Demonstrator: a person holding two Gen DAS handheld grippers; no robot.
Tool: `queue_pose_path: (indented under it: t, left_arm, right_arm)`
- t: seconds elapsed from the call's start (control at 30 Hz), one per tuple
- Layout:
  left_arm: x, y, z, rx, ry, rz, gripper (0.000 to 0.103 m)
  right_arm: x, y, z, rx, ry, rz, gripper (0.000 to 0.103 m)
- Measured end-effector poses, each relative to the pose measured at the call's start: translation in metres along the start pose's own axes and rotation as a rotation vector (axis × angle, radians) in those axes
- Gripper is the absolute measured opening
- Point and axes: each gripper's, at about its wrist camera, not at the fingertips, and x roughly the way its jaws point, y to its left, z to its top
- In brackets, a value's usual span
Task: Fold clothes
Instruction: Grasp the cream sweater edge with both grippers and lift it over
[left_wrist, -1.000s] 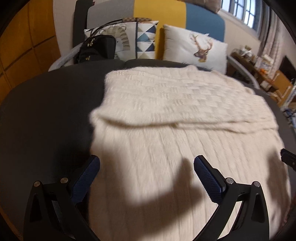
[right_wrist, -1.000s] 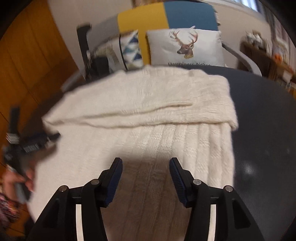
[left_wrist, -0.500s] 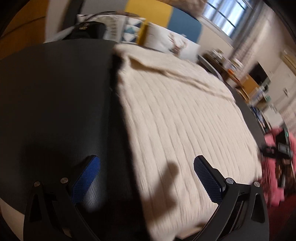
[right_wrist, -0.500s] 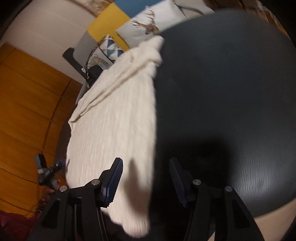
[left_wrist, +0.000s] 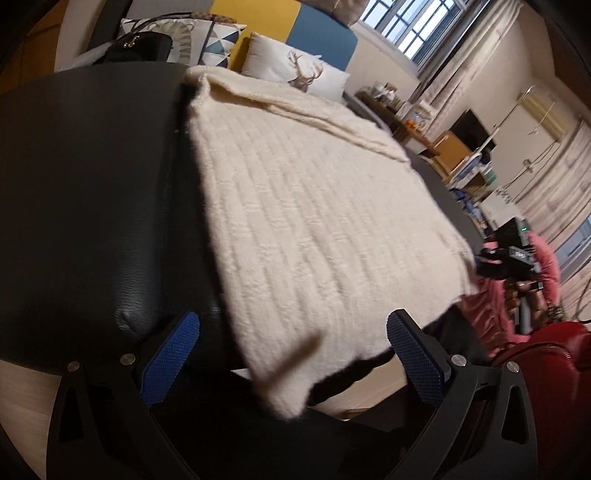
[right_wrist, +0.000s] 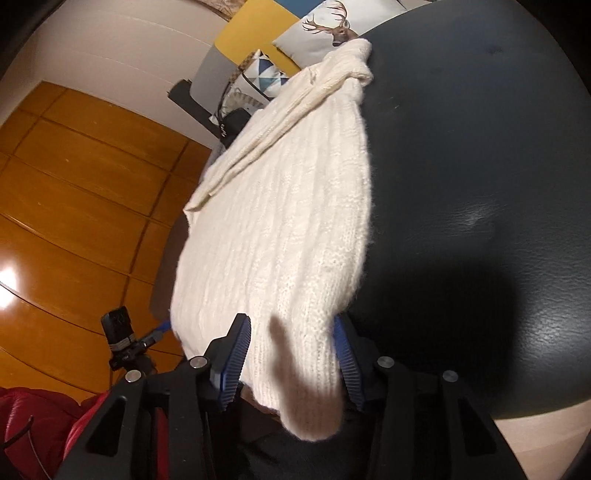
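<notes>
A cream sweater (left_wrist: 310, 206) lies flat on the dark desk (left_wrist: 92, 184), its near hem hanging over the desk's edge. The left hand-held gripper (left_wrist: 291, 354) stands wide apart at one hem corner. The right hand-held gripper (right_wrist: 291, 354) is closing around the other corner.

We see a dark round table (left_wrist: 92, 192) bearing a cream knitted sweater (left_wrist: 314, 221), its hem overhanging the table's near edge.
</notes>
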Motion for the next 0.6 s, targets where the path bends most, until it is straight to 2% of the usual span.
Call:
queue_pose_path:
  t: [0.07, 0.13, 0.23, 0.3, 0.5, 0.6]
  left_arm:
    - [0.003, -0.005, -0.001, 0.004, 0.006, -0.040, 0.103]
    - [0.007, -0.009, -0.004, 0.020, 0.011, -0.059, 0.103]
    - [0.011, -0.015, -0.007, 0.045, -0.003, -0.048, 0.103]
    - [0.011, -0.013, -0.007, 0.029, -0.017, -0.063, 0.103]
    - [0.012, 0.004, -0.001, -0.113, -0.037, -0.211, 0.103]
    - [0.015, -0.001, 0.001, -0.107, -0.021, -0.167, 0.103]
  right_arm:
    - [0.006, -0.001, -0.002, 0.016, -0.002, 0.034, 0.040]
    - [0.013, -0.001, -0.003, 0.017, 0.014, 0.051, 0.026]
    - [0.022, 0.001, -0.006, 0.006, 0.023, 0.072, 0.021]
    - [0.026, 0.005, -0.007, -0.011, 0.026, 0.078, 0.021]
    - [0.033, 0.010, -0.008, -0.032, 0.055, 0.108, 0.023]
    - [0.036, 0.014, -0.008, -0.045, 0.062, 0.082, 0.023]
